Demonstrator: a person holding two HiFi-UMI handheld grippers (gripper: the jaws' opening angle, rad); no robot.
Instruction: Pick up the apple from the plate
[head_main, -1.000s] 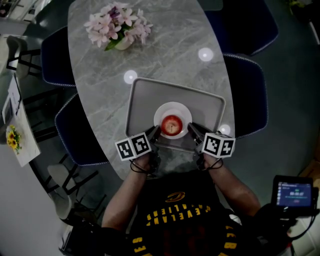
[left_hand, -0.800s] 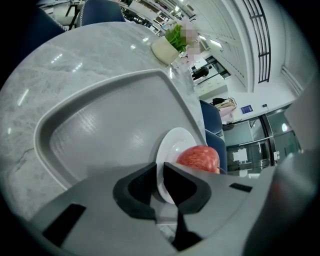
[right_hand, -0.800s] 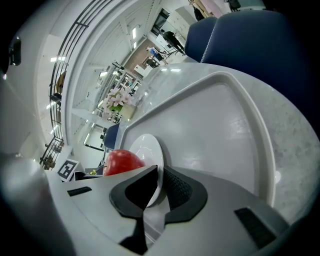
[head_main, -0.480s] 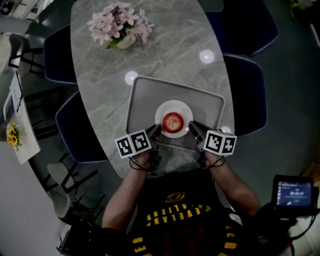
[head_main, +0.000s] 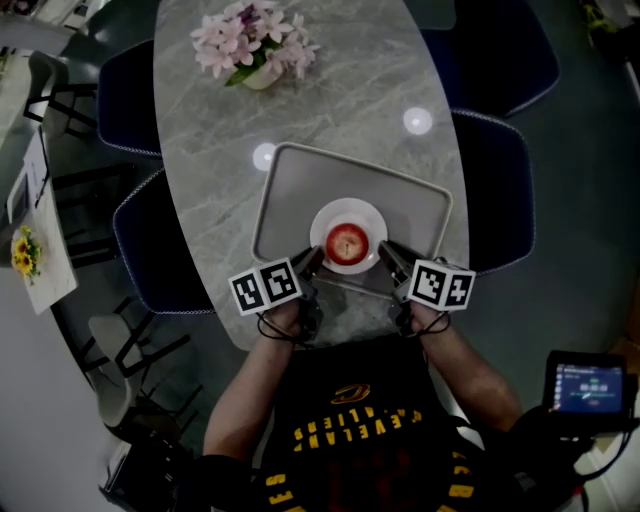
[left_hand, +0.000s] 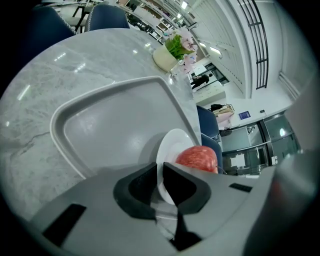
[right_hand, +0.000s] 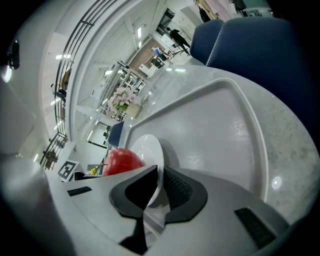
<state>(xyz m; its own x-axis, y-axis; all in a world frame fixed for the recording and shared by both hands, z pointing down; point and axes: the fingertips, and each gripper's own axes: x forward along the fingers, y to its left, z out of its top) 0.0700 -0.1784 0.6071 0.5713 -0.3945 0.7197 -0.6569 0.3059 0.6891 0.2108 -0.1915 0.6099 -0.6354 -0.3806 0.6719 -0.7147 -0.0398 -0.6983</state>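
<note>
A red apple (head_main: 347, 243) sits on a small white plate (head_main: 348, 215) in the near half of a grey tray (head_main: 290, 190). My left gripper (head_main: 312, 259) is at the plate's near-left rim and my right gripper (head_main: 383, 252) at its near-right rim. In the left gripper view the plate (left_hand: 172, 145) runs edge-on into the narrow gap of the left gripper (left_hand: 161, 181), with the apple (left_hand: 197, 157) just beyond. In the right gripper view the plate (right_hand: 147, 147) likewise enters the right gripper (right_hand: 161, 186), the apple (right_hand: 122, 161) to its left. Both are shut on the rim.
The tray lies on a grey marble oval table (head_main: 210, 160). A vase of pink flowers (head_main: 257, 45) stands at the far end. Dark blue chairs (head_main: 500, 190) flank the table on both sides. A small screen device (head_main: 590, 385) is at the lower right.
The head view has shifted a little, so the table and flowers sit slightly further right. Both grippers stay at the plate's rim; the apple has not moved on the plate.
</note>
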